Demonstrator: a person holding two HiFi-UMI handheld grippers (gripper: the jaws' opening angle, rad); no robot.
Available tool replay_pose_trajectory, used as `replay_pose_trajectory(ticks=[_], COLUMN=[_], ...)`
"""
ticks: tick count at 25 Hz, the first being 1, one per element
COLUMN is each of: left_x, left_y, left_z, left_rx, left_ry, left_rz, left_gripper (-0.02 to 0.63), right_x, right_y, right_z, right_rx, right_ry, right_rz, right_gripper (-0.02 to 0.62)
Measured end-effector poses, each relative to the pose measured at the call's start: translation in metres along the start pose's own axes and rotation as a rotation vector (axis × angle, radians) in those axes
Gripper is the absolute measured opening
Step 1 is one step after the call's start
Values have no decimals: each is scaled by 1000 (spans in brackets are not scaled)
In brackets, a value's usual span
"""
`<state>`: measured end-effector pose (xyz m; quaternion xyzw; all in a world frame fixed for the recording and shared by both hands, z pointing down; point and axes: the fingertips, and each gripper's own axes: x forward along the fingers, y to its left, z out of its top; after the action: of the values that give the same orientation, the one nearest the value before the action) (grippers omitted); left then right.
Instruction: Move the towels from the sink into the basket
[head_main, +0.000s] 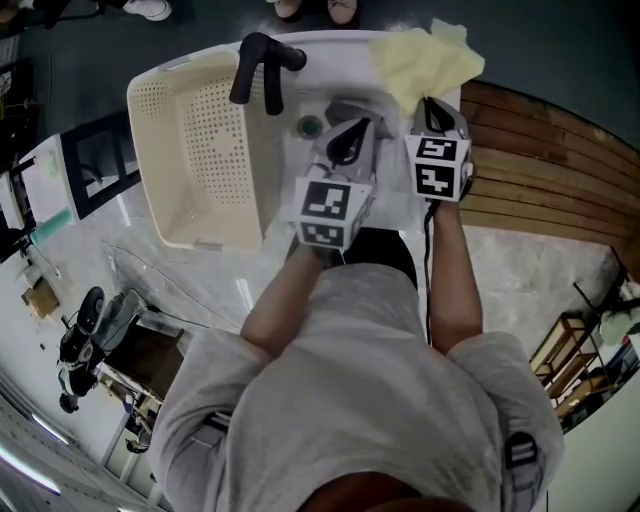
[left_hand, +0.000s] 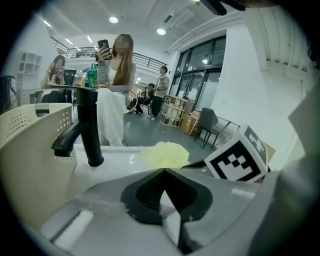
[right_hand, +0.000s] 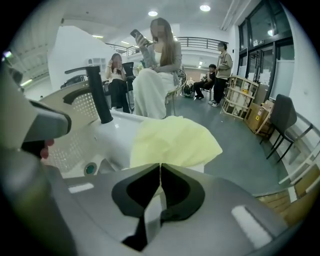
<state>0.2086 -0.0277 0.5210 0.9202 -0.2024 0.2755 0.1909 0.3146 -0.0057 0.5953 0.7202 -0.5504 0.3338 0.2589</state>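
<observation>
Cream perforated plastic basket (head_main: 140, 110) is sitting at the far left on the counter (head_main: 150, 270), just beside the white sink (head_main: 330, 45), and its open inside is showing to the head view. Black faucet (head_main: 262, 62) is standing between the basket and the basin.

Left claw (left_hand: 164, 170) is hovering over the middle of the sink, clenched on nothing, with its tips pointing toward the far rim.

Right claw (right_hand: 160, 165) is angling down at the sink's right side. Its jaws are lying together right at the near edge of the yellow towel (right_hand: 172, 142), and they appear to be nipping that hem. The contact itself is too fine to confirm.

The towel is lying bunched on the far right corner of the sink rim, partly draping outward.

Key relation: the towel is lying straight ahead of the right claw and at its tips, and off to the right of the left claw. The right hand is the nearer one. The basket is waiting on the opposite side, so the carry is likely running leftward across the basin, past the faucet.
</observation>
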Motion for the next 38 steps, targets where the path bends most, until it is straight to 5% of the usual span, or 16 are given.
replay_pose_trajectory(ticks=[20, 38], left_x=[-36, -107], left_y=[-3, 13], left_z=[22, 47], left_rx=[18, 6], left_ry=[-88, -211], left_rz=[18, 141], left_gripper=[20, 20], right_x=[-83, -147], right_y=[39, 91], right_z=[65, 107], right_rx=[40, -12], right_ry=[-274, -432], right_rz=[98, 199], right_gripper=[12, 11])
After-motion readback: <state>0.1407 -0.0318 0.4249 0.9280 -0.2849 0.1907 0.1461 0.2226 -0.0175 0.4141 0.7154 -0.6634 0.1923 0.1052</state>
